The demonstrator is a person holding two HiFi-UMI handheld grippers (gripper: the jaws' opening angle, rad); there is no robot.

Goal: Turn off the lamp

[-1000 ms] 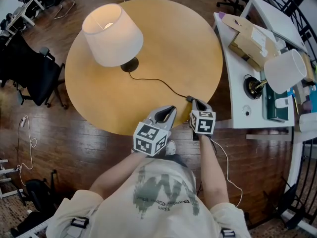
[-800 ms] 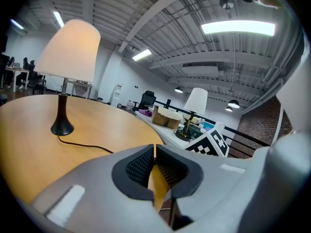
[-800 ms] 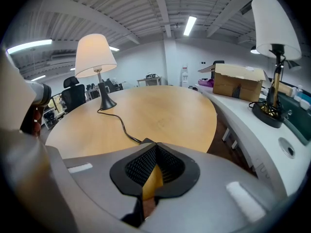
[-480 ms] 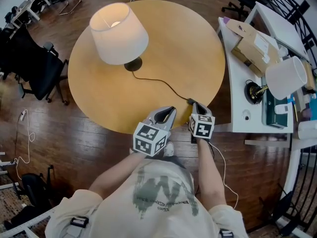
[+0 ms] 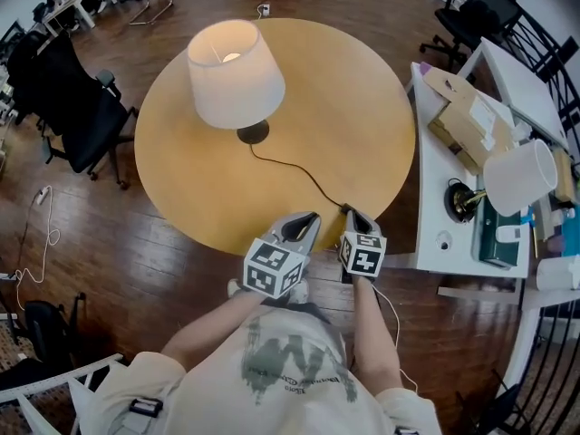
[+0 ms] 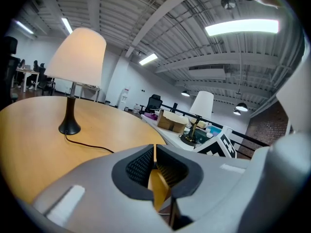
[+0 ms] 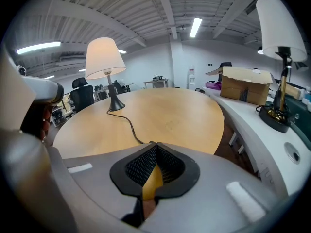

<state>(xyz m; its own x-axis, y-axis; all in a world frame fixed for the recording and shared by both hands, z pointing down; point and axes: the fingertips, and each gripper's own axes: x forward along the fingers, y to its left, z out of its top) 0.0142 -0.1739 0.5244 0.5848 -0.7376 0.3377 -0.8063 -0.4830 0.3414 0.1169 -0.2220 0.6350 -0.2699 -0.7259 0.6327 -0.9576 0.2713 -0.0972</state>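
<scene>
The lamp [image 5: 236, 72] stands on the far left part of the round wooden desk [image 5: 362, 107], upright on a dark base, and its pale shade glows: it is lit. A thin dark cord [image 5: 294, 166] runs from the base across the desk top towards the near edge, bending once on the way, and ends just at the tips of the right hand-held gripper [image 5: 349, 214]. Whether those tips touch the cord cannot be told.

In the right gripper view the jaws of that hand-held gripper are pressed together at the tips with nothing between them, and the cord comes up to them from the lamp [image 7: 103, 57] across the bare wood. The left hand-held gripper [image 5: 313, 216] sits just beside the right one at the desk's near edge, pointing over the desk. In the left gripper view its jaws are likewise pressed together and empty, with the lamp [image 6: 77, 52] well apart, far across the desk.

To the right of the round desk stands a white desk [image 5: 435, 198] carrying a second lamp [image 5: 517, 178], a cardboard box [image 5: 471, 120] and some small items. A black chair [image 5: 77, 98] stands on the wooden floor [image 5: 118, 261] to the left.
</scene>
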